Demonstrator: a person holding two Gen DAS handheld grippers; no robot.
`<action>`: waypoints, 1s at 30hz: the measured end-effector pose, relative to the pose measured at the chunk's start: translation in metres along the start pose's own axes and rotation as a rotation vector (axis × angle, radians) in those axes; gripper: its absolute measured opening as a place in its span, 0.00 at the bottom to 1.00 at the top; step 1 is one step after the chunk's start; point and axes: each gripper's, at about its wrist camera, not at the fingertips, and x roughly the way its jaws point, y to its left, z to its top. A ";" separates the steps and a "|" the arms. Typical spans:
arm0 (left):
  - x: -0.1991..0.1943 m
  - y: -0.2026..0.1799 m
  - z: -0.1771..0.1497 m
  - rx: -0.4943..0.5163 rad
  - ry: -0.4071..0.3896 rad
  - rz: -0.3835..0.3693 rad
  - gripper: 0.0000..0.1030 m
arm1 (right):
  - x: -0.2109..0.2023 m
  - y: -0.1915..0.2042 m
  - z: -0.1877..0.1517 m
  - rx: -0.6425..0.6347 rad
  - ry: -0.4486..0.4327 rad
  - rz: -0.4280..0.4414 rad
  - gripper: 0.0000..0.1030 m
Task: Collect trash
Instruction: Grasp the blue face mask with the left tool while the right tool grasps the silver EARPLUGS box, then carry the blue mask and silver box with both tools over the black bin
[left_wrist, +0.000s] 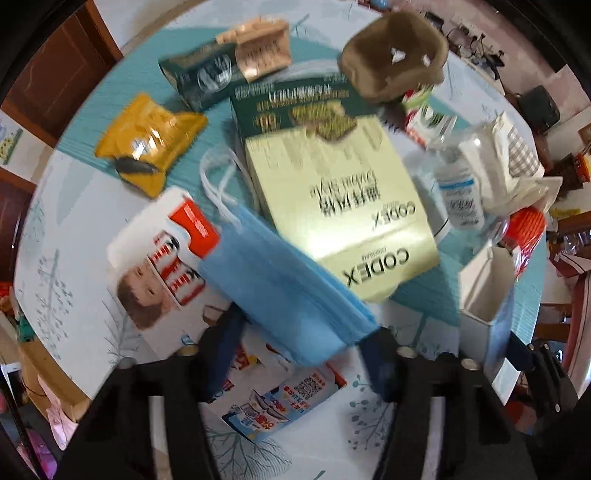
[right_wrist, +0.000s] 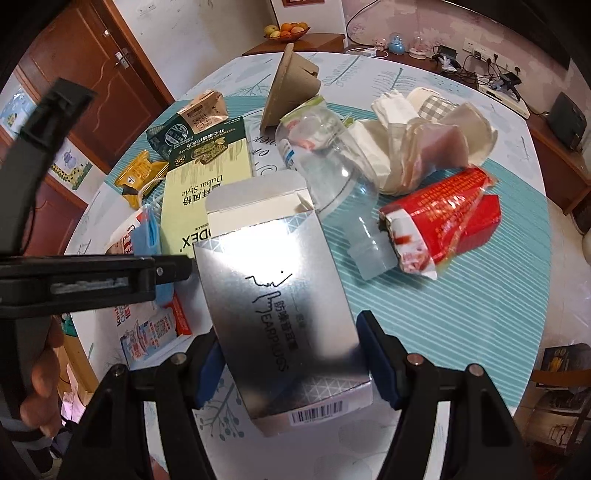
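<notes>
Between the fingers of the right gripper (right_wrist: 291, 354) sits a silver earplug box (right_wrist: 280, 295), lengthwise, flap end pointing to 12 o'clock. Both pads press its long sides, so the gripper is pinching the box, spread only to the box width. This grip judges as a lift hold, keeping the open flap away from the fingers.

At 12 o'clock of the left gripper (left_wrist: 295, 354) lies a blue face mask (left_wrist: 280, 277). The fingers stand apart on either side of the mask's near edge; contact cannot be confirmed owing to blur. The spread suits a pinch on the thin, limp mask.

Beyond the mask, at 12 o'clock, a yellow CODEX box (left_wrist: 340, 206) rests on the counter (left_wrist: 74, 236). A yellow wrapper (left_wrist: 147, 144) lies at 10 o'clock, a brown pulp tray (left_wrist: 391, 55) at 1 o'clock. In the right view, a clear plastic bottle (right_wrist: 332, 170) and a red wrapper (right_wrist: 436, 218) lie at 1 to 2 o'clock. No bin is visible.
</notes>
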 end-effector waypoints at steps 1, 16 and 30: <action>-0.001 0.000 -0.001 0.000 -0.014 0.010 0.38 | -0.002 -0.001 -0.002 0.005 -0.002 -0.002 0.66; -0.040 0.030 -0.033 0.041 -0.083 -0.056 0.07 | -0.031 0.029 -0.014 0.025 -0.058 -0.013 0.65; -0.135 0.097 -0.082 0.246 -0.249 -0.093 0.07 | -0.092 0.111 -0.047 0.126 -0.205 -0.077 0.65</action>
